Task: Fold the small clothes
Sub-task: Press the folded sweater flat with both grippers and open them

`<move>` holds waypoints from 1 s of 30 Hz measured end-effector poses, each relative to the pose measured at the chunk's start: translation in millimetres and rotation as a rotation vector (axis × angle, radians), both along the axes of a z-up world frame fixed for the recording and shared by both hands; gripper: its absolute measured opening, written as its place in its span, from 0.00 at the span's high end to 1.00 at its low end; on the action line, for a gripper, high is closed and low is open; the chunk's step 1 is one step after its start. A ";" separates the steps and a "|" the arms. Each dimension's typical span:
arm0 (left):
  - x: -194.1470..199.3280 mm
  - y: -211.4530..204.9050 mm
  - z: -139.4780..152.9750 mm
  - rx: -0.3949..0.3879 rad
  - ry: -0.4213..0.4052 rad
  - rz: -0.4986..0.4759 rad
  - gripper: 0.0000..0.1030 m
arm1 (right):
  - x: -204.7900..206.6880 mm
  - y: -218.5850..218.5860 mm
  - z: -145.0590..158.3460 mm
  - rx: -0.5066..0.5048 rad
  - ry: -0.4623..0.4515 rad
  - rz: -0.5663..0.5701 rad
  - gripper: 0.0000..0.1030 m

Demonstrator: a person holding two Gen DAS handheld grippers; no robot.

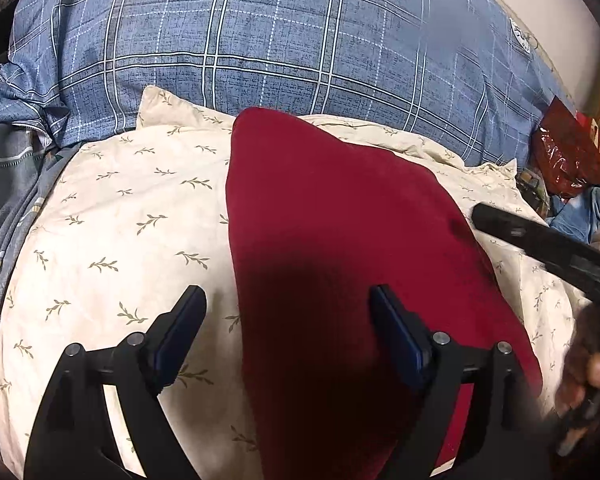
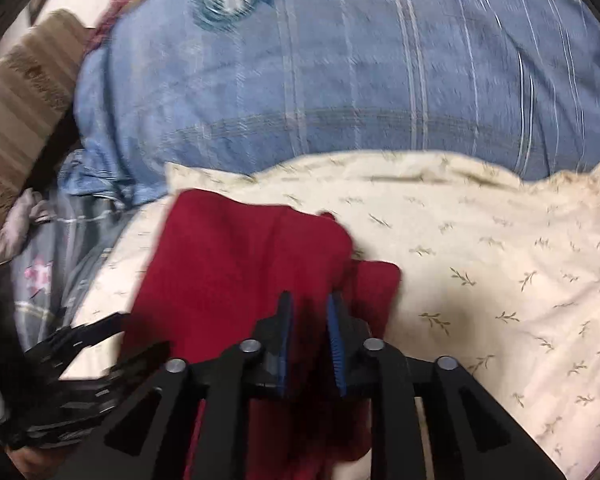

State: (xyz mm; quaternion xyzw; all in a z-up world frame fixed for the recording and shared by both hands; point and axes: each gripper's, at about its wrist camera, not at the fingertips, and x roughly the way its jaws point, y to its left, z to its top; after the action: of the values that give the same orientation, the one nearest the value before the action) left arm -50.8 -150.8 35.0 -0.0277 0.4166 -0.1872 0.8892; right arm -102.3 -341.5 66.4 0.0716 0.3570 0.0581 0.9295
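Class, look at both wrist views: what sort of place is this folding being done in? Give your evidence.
Most likely a bedroom, on a bed. The red garment lies on a cream leaf-print pillow, with a blue plaid duvet bunched behind it.

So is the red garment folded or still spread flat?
Folded, at least partly: the red garment shows one layer overlapping another on the cream pillow. Whether the fold is finished, cannot tell.

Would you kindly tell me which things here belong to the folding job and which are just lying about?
Job:
red garment
left gripper
right gripper

Lying about:
leaf-print pillow
blue plaid quilt
red plastic bag
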 end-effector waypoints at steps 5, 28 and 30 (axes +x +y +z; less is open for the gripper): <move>-1.9 -0.6 0.8 0.003 -0.003 0.006 0.17 | -17.2 21.4 9.5 0.020 -0.041 0.076 0.70; -36.8 12.4 22.9 0.081 -0.093 0.046 0.17 | -53.8 17.9 -32.4 -0.032 0.068 0.004 0.61; -44.7 13.8 29.1 0.111 -0.121 0.056 0.17 | -62.1 17.2 -24.4 -0.005 0.040 0.004 0.61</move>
State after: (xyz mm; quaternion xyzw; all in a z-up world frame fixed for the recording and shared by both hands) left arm -95.4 -136.9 64.0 0.0212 0.3707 -0.1402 0.9179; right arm -164.4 -324.3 42.1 0.0694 0.3759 0.0577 0.9222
